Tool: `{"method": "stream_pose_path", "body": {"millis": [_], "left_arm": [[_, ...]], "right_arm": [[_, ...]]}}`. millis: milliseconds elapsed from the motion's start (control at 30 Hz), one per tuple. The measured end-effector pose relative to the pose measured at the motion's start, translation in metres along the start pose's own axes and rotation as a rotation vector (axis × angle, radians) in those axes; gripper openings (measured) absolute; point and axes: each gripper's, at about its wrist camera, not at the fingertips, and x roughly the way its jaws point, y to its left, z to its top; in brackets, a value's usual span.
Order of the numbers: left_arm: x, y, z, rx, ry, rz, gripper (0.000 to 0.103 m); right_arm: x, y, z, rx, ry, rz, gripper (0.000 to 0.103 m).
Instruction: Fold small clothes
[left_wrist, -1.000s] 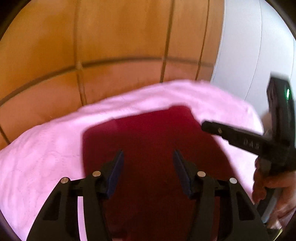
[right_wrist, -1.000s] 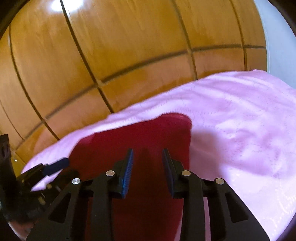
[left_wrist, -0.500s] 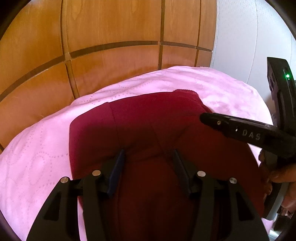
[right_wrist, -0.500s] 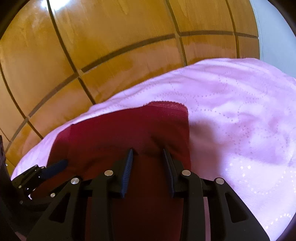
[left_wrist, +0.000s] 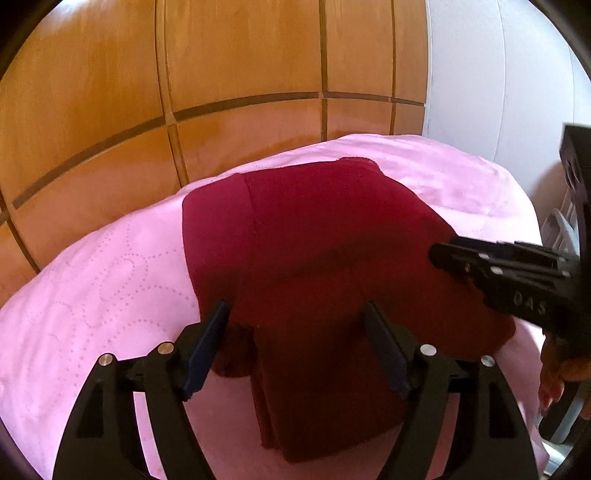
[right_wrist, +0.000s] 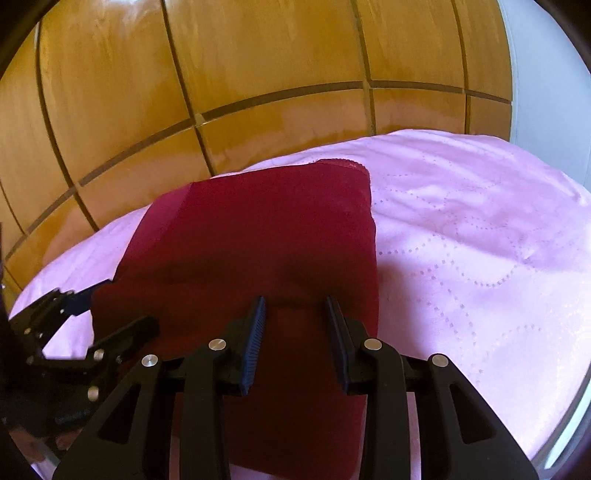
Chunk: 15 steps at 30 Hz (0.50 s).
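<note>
A dark red garment (left_wrist: 317, 258) lies folded on a pink quilted bed cover (left_wrist: 99, 280); it also shows in the right wrist view (right_wrist: 258, 240). My left gripper (left_wrist: 295, 314) hovers open over the garment's near left part, jaws wide apart, nothing between them. My right gripper (right_wrist: 295, 306) is open over the garment's near right part, jaws apart and empty. The right gripper also shows at the right of the left wrist view (left_wrist: 436, 254), and the left gripper at the left of the right wrist view (right_wrist: 92, 310).
A wooden panelled headboard (left_wrist: 221, 92) rises behind the bed. A white wall (left_wrist: 498, 92) stands at the right. The pink cover (right_wrist: 480, 240) spreads to the right of the garment. The person's hand (left_wrist: 554, 373) shows at the right edge.
Both grippers have pulled back and risen from the garment, so more of it and the cover shows. The garment now lies flat and folded, no longer hanging near the jaws.
</note>
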Motion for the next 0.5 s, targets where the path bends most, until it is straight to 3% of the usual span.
{"method": "stream_pose_path", "body": {"millis": [33,67,100,233,300,367,500], "left_arm": [[-0.007,0.003,-0.001,-0.022,-0.005,-0.016,0.080],[-0.012,0.005,-0.002,-0.039,-0.010,-0.026,0.084],[-0.021,0.010,-0.005,-0.077,-0.015,-0.043,0.092],[-0.042,0.020,-0.022,-0.186,-0.003,-0.063,0.100],[-0.053,0.020,-0.033,-0.205,-0.006,-0.010,0.100],[-0.065,0.017,-0.042,-0.201,-0.018,0.043,0.100],[-0.094,0.008,-0.053,-0.172,-0.039,0.216,0.101]], "right_arm": [[-0.006,0.000,0.003,0.017,-0.001,0.002,0.041],[-0.011,0.000,0.004,0.029,-0.005,0.006,0.056],[-0.020,0.000,0.004,0.044,-0.021,0.007,0.061],[-0.051,0.005,-0.010,0.055,-0.069,-0.032,0.065],[-0.056,0.008,-0.017,0.044,-0.035,-0.032,0.069],[-0.063,0.011,-0.024,0.043,-0.039,-0.080,0.087],[-0.079,0.010,-0.041,0.081,-0.037,-0.094,0.089]]}}
